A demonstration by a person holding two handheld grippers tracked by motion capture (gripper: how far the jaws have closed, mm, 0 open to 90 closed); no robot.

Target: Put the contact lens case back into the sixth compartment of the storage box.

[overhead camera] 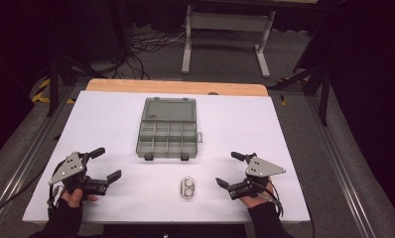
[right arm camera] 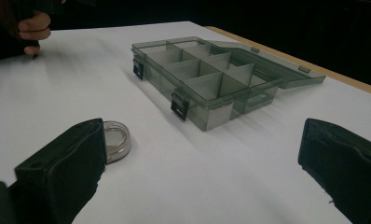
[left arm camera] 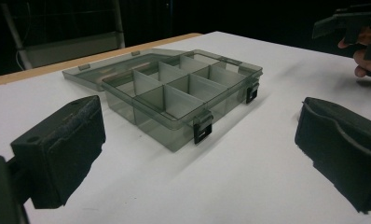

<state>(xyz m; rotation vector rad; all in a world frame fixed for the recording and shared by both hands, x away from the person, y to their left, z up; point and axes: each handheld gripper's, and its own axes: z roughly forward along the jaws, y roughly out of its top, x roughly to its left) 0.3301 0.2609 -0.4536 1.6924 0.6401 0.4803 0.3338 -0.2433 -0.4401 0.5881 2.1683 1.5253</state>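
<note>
While lid lies open, organizer box (overhead camera: 166, 135) long axis runs front-back.

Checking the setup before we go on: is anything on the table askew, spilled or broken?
Nothing stands out. The grey divider box sits square on the white table, lid open flat behind it. The small round metal case lies in front of it. Both grippers, left and right, are open and hold nothing.

1. Left gripper (overhead camera: 105, 163): matte black frame, two blocky black jaws with worn, rough pads (left arm camera: 76, 123), a grey three-cornered plate on top.
2. Right gripper (overhead camera: 230, 170): same black build, grey plate, thin dark cable trailing.
3. Both forearms wear dark sleeves (overhead camera: 61, 223).
</note>
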